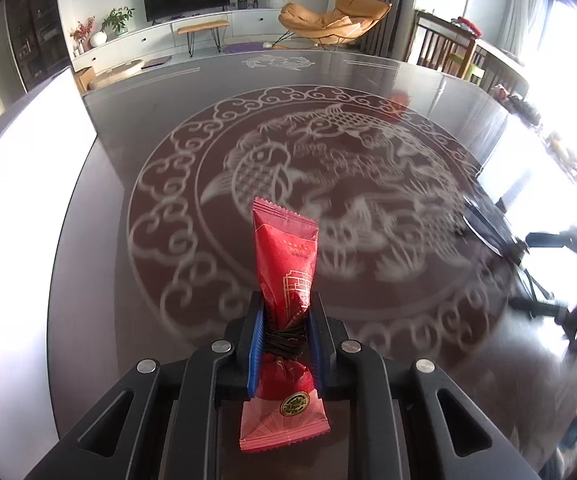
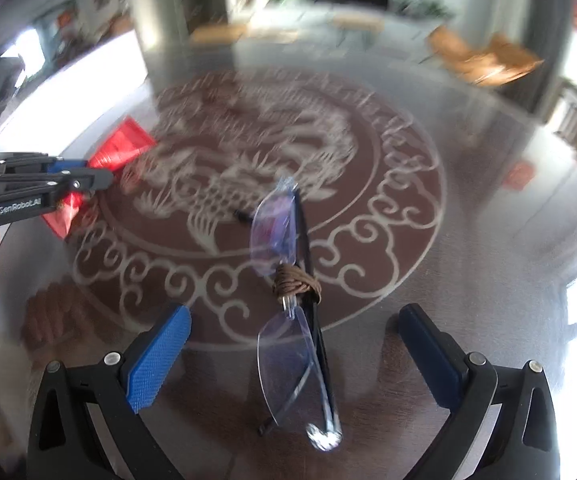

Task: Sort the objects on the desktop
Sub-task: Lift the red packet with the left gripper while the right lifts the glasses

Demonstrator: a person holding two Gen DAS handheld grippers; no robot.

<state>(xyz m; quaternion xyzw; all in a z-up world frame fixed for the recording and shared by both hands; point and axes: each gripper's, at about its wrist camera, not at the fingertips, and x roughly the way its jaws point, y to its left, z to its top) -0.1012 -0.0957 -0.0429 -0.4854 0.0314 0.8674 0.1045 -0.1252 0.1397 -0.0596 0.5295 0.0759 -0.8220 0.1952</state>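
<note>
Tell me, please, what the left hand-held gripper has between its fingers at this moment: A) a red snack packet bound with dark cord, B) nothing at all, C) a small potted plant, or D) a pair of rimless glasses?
A: in the left wrist view the left hand-held gripper is shut on the red snack packet, its blue pads pressing at the cord-wrapped middle, while the glasses lie on the table under the open right hand-held gripper.

Our left wrist camera sits just behind its gripper (image 1: pixel 286 332), looking steeply down and forward over the table (image 1: pixel 368 80) toward the living room. Our right wrist camera looks down over its own gripper (image 2: pixel 294 344), close to the tabletop, blurred. Both views share the table's round fish pattern (image 1: pixel 296 168); the right view catches the left gripper at its left edge.
</note>
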